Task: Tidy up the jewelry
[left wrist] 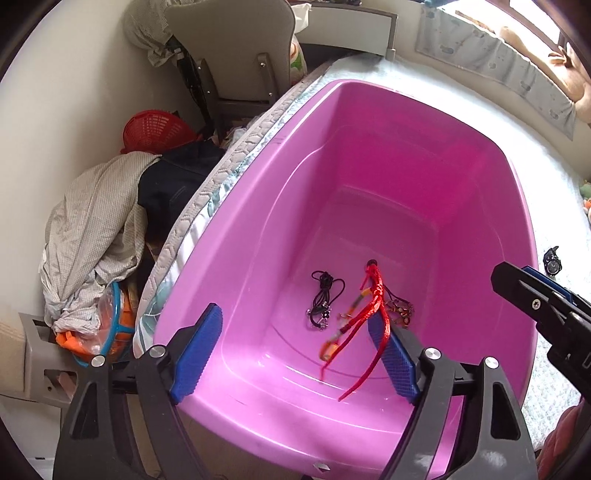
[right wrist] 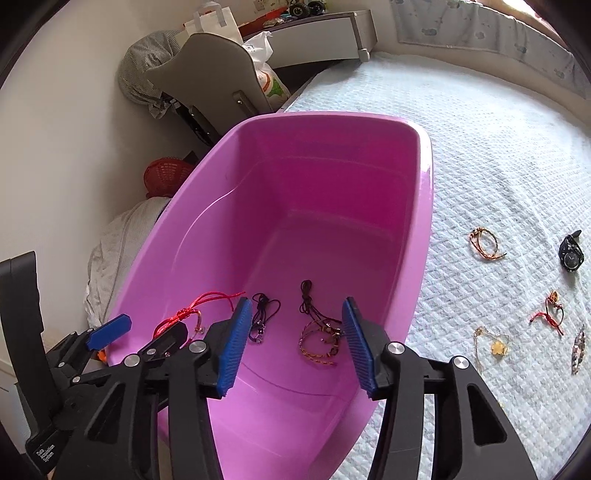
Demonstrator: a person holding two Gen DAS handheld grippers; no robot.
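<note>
Here the left gripper [left wrist: 295, 347] gapes wide over the pink tub [left wrist: 480, 155], red cord [left wrist: 373, 306] falling; right gripper [right wrist: 295, 343] half-open, empty.

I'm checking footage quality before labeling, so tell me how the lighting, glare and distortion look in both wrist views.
Left wrist view: daylight blows out the window at top right; soft glare on the pink bin floor; strong fisheye curving with dark corners. Right wrist view: evenly lit bedspread, sharp enough to show its quilting; the same barrel distortion bends the bin's rim.

Pink tub [right wrist: 424, 206] — red cord bracelet [left wrist: 376, 306], black cord [left wrist: 325, 291], white quilted bedspread [right wrist: 498, 155].
</note>
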